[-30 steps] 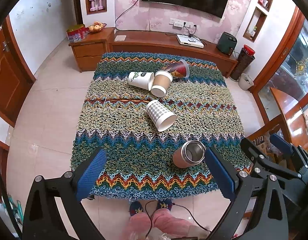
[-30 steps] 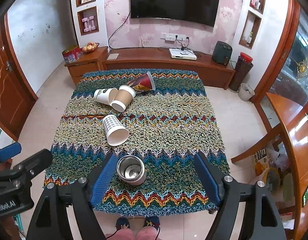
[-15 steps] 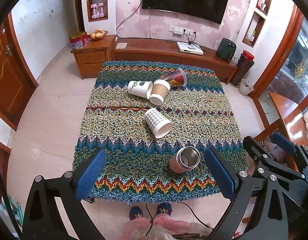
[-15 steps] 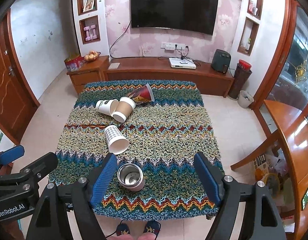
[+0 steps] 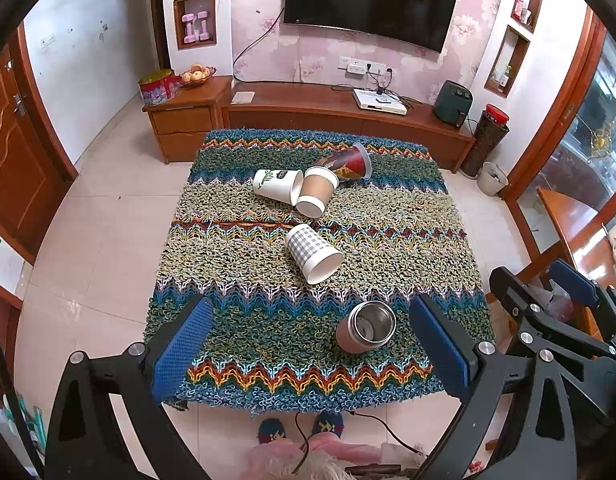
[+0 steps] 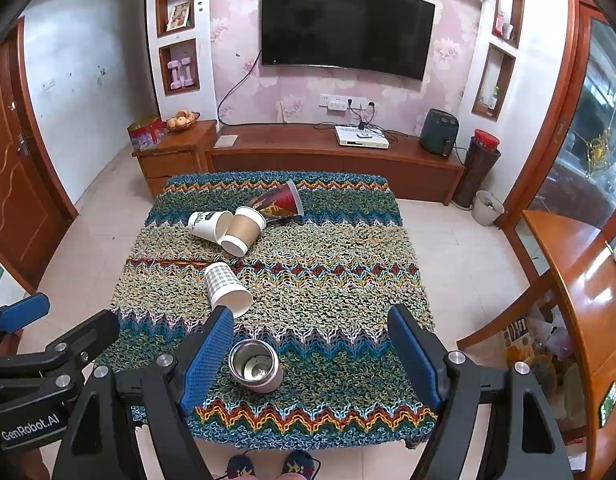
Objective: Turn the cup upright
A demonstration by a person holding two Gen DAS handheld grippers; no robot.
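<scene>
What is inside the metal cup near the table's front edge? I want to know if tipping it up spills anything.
The metal cup lies on its side, mouth toward the camera. Its steel wall and bottom show, with small pale specks there; what they are is unclear. No liquid is visible.

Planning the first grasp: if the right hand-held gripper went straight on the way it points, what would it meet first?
Probably the knitted table cover. The steel cup lies left of centre, near the left finger of the right hand-held gripper; depth is unclear.
</scene>
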